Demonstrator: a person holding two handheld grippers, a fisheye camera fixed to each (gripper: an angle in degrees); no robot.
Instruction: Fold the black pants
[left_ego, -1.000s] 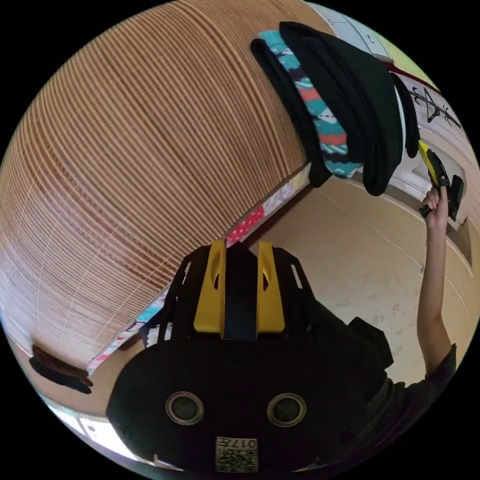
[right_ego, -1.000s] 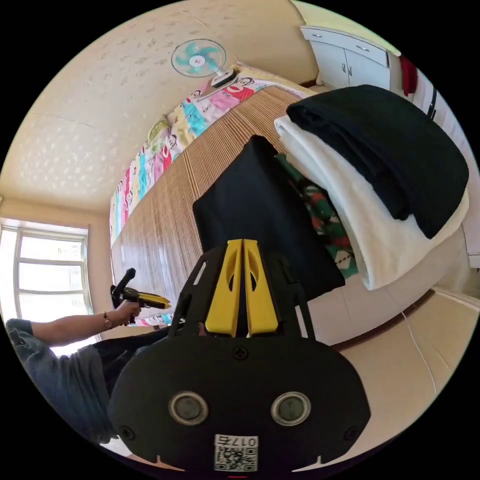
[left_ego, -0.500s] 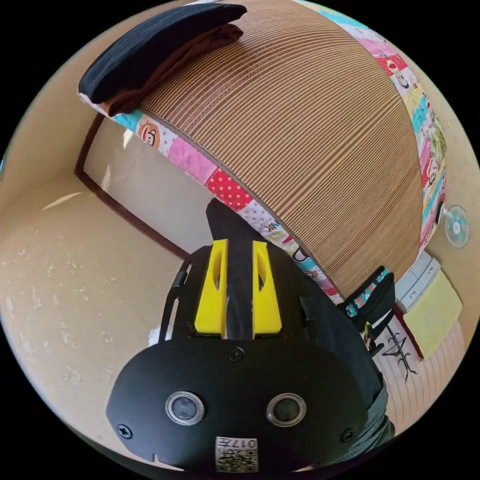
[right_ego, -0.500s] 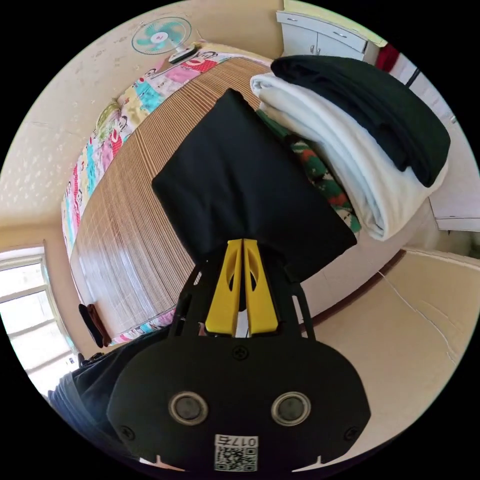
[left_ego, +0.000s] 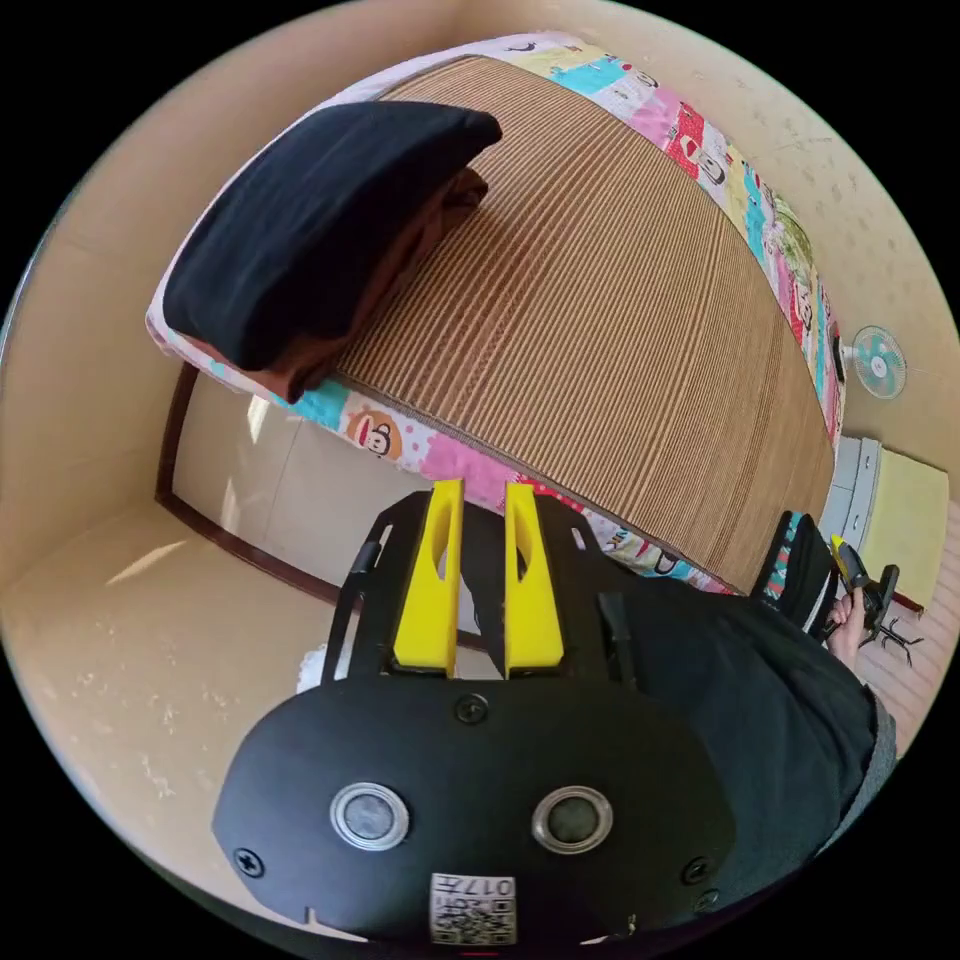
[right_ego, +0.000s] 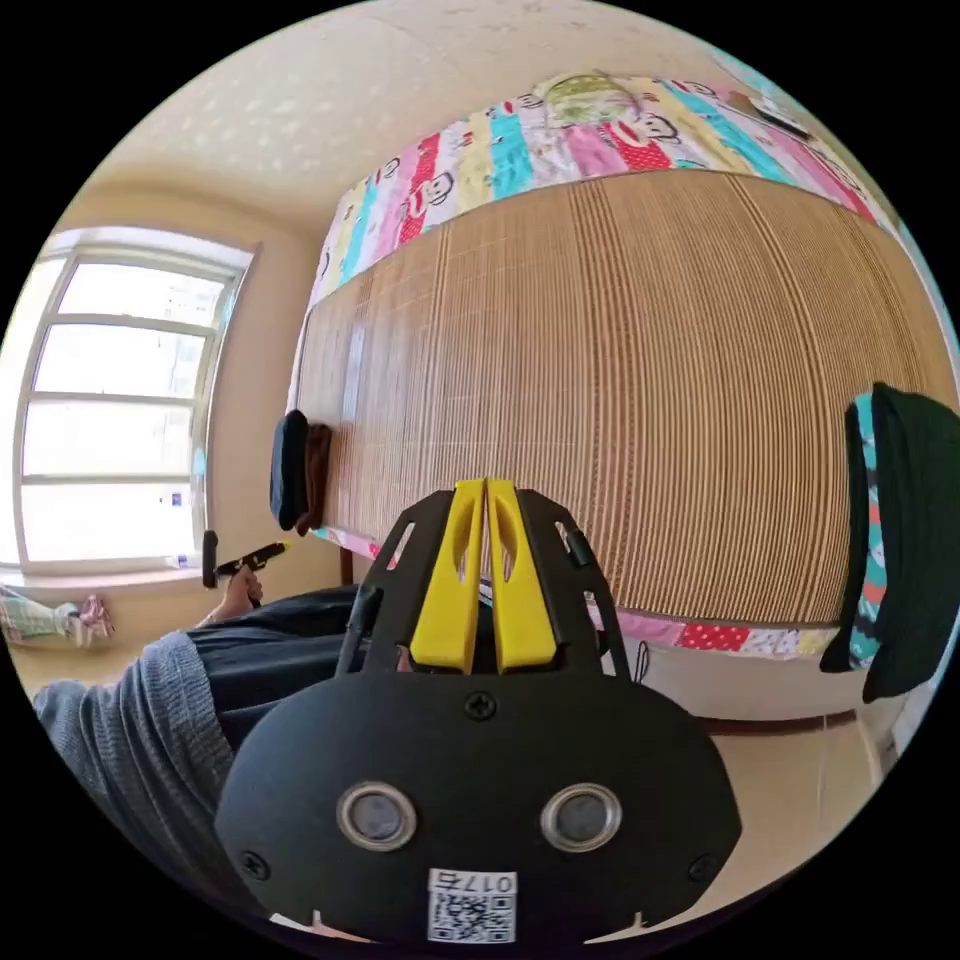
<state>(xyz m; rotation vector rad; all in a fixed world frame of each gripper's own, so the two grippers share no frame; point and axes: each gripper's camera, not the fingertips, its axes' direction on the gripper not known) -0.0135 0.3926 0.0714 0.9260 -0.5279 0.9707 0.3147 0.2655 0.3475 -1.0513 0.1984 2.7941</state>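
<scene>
Gripping a wad of black cloth, the left gripper (left_ego: 483, 580) holds its yellow jaws a little apart, with the cloth standing in the gap between them. In the right gripper view it shows far off at the left (right_ego: 262, 551), held out on a hand (right_ego: 238, 592) near the window (right_ego: 110, 420), with a grey sleeve (right_ego: 140, 720) lower down. The right gripper (right_ego: 485, 585) has its jaws drawn almost together on a thin edge of the same cloth. In the left gripper view it appears small at the far right (left_ego: 858, 578), raised in the person's other hand (left_ego: 845, 632).

The black pants (left_ego: 750, 700) hang in the air between the two grippers, off the bed and in front of the person. Their long axis runs from one gripper to the other, roughly along the near edge of the bed (right_ego: 700, 630).

A ribbed bamboo mat (left_ego: 620, 330) covers the bed, over a bright patchwork sheet (right_ego: 520, 150). On one end of the mat lies a folded black and brown stack (left_ego: 320, 220). At the other end stands a taller pile of folded clothes (right_ego: 900, 540), dark with a teal patterned layer. The walls are cream, the floor (left_ego: 120, 640) is pale, and a small fan (left_ego: 880, 362) is fixed to the wall above a white cabinet (left_ego: 860, 480).
</scene>
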